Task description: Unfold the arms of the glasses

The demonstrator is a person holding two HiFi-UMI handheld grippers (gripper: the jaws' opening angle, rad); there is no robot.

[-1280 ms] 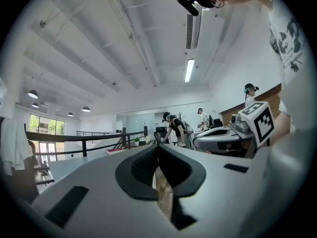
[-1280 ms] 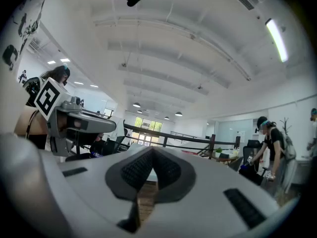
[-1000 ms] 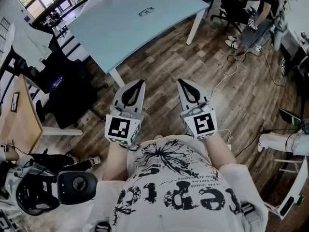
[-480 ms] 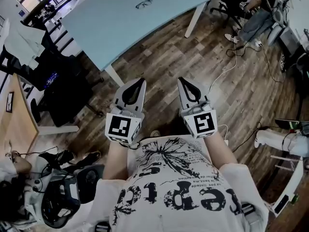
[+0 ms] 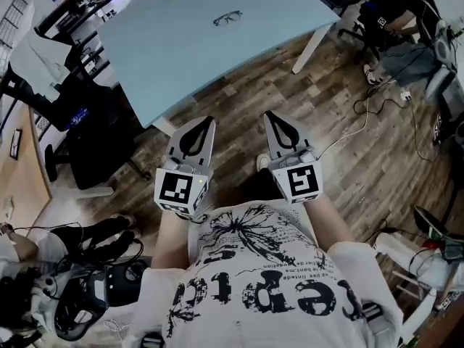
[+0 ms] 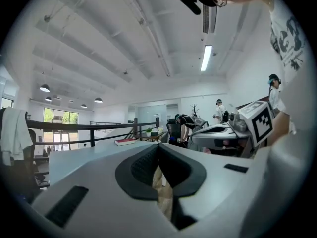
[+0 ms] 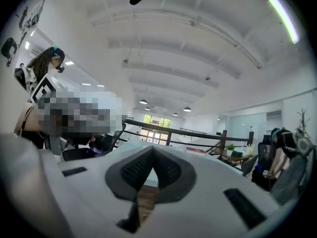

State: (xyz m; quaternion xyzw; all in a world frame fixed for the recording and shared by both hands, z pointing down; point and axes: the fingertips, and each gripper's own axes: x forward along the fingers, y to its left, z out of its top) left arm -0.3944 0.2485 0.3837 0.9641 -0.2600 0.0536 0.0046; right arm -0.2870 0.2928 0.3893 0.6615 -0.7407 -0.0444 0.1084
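The dark-framed glasses (image 5: 228,18) lie on the pale blue table (image 5: 181,56), near its far side; at this distance I cannot tell how their arms stand. Both grippers are held side by side over the wooden floor, short of the table's near edge and pointing at it. My left gripper (image 5: 209,122) is shut with nothing between its fingers, and its tips meet in the left gripper view (image 6: 157,145). My right gripper (image 5: 269,115) is likewise shut and empty, with its tips together in the right gripper view (image 7: 152,148).
A white table leg (image 5: 310,43) stands ahead to the right. A black office chair (image 5: 98,133) is at the left. A seated person (image 5: 395,9) and floor cables (image 5: 362,111) are at the upper right. A red book (image 6: 125,142) lies on the table's far end.
Both grippers have moved forward toward the table together, still shut. The table and the glasses now sit nearer and lower in the head view.
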